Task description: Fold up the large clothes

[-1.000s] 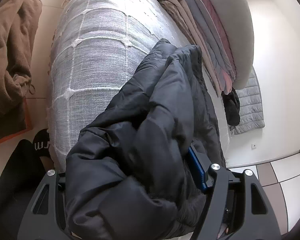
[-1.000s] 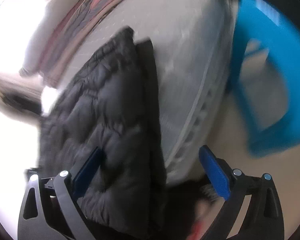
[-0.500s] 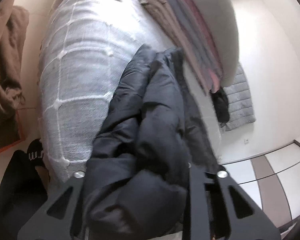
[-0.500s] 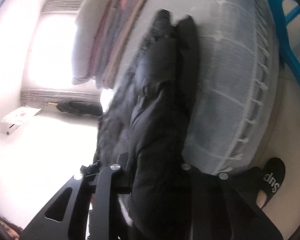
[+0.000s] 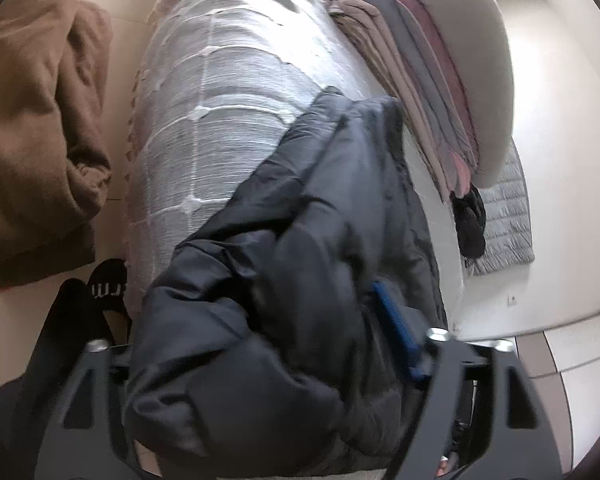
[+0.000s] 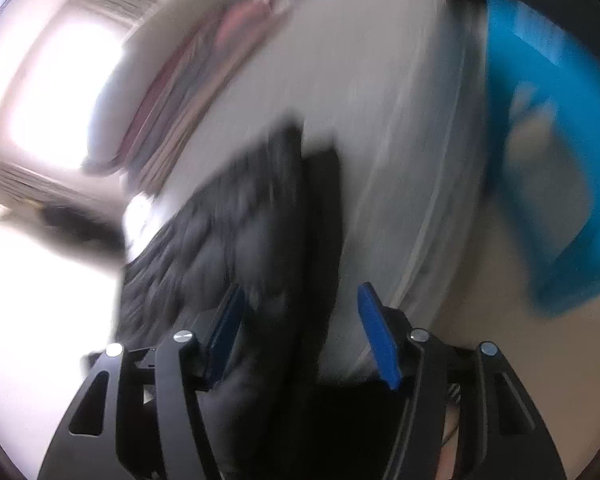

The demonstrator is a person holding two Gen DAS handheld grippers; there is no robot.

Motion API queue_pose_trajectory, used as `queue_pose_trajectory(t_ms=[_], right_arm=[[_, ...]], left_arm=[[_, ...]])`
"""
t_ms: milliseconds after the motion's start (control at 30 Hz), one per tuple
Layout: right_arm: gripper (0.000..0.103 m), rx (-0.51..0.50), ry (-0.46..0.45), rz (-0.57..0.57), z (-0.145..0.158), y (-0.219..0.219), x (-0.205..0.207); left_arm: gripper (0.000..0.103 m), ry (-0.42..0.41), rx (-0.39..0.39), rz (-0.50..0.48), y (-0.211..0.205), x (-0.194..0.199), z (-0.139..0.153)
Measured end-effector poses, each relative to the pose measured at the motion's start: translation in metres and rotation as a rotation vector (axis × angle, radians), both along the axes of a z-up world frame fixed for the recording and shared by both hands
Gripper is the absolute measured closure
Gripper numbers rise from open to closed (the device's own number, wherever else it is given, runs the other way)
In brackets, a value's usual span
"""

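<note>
Lying on the bed [image 5: 228, 92], black jacket [image 5: 300, 264]; no writing legible. Both tools' jaws just reopened, left tool [image 5: 260, 344] and right tool [image 6: 300, 332] apart, jacket between, unclamped.

I look down on a bed with a grey checked bedspread [image 5: 220, 128]. Along its far side lies a stack of folded clothes [image 5: 428, 80] in beige, grey and pink, with a pale pillow [image 5: 472, 60] on top. To my left a brown garment [image 5: 36, 128] is heaped beside the bed. A black slipper [image 5: 108, 284] with white letters sits on the floor at the bed's near corner. A grey quilted mat [image 5: 508, 216] lies by the wall. In my right view, badly blurred, a blue plastic chair [image 6: 548, 152] stands beside the bed.
</note>
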State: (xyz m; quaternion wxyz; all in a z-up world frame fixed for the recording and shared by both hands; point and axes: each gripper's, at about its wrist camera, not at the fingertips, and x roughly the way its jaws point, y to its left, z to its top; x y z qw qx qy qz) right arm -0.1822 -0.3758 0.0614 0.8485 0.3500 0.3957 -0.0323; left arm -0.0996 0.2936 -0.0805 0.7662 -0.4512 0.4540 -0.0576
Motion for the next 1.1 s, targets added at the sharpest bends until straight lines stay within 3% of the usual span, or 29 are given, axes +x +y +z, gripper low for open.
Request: queue_pose_trajectory(t_ms=[100, 200, 333, 467, 533, 633, 700, 800, 867, 900, 933, 1033, 1100], right_arm=[[0.026, -0.175, -0.102, 0.083, 0.052, 0.044, 0.029], [0.023, -0.306, -0.09, 0.296, 0.069, 0.123, 0.089], [0.023, -0.432, -0.017, 0.504, 0.046, 0.218, 0.158], [0.022, -0.548, 0.09, 0.576, 0.005, 0.265, 0.198], [0.014, -0.607, 0.178, 0.603, -0.032, 0.281, 0.209], [0.013, -0.605, 0.197, 0.597, -0.034, 0.28, 0.207], [0.013, -0.597, 0.132, 0.573, -0.016, 0.284, 0.198], [0.013, -0.66, 0.044, 0.58, 0.003, 0.303, 0.188], [0.009, -0.659, 0.097, 0.62, -0.009, 0.312, 0.198], [0.007, -0.656, 0.179, 0.654, -0.028, 0.316, 0.21], [0.007, -0.657, 0.203, 0.665, -0.041, 0.318, 0.216], [0.007, -0.642, 0.202, 0.655, -0.035, 0.316, 0.215], [0.007, -0.581, 0.126, 0.635, -0.02, 0.315, 0.211]], left_arm=[[0.024, 0.022, -0.025, -0.001, 0.0, 0.002, -0.008], [0.023, 0.019, -0.042, 0.004, 0.0, 0.001, -0.01], [0.023, 0.017, -0.041, 0.015, -0.001, 0.0, -0.011], [0.023, 0.011, 0.027, 0.003, -0.002, 0.0, -0.006], [0.023, 0.002, 0.059, -0.002, -0.003, 0.0, -0.001], [0.023, -0.007, 0.106, -0.008, -0.006, -0.001, 0.004], [0.023, -0.009, 0.128, -0.013, -0.007, -0.004, 0.005], [0.023, -0.015, 0.15, -0.02, -0.01, -0.004, 0.008], [0.023, -0.02, 0.17, -0.02, -0.013, -0.004, 0.011], [0.023, -0.023, 0.179, -0.021, -0.016, -0.002, 0.013], [0.023, -0.03, 0.188, -0.024, -0.017, -0.003, 0.014], [0.023, -0.039, 0.23, -0.028, -0.019, -0.006, 0.017], [0.023, -0.034, 0.225, -0.031, -0.018, -0.007, 0.016]])
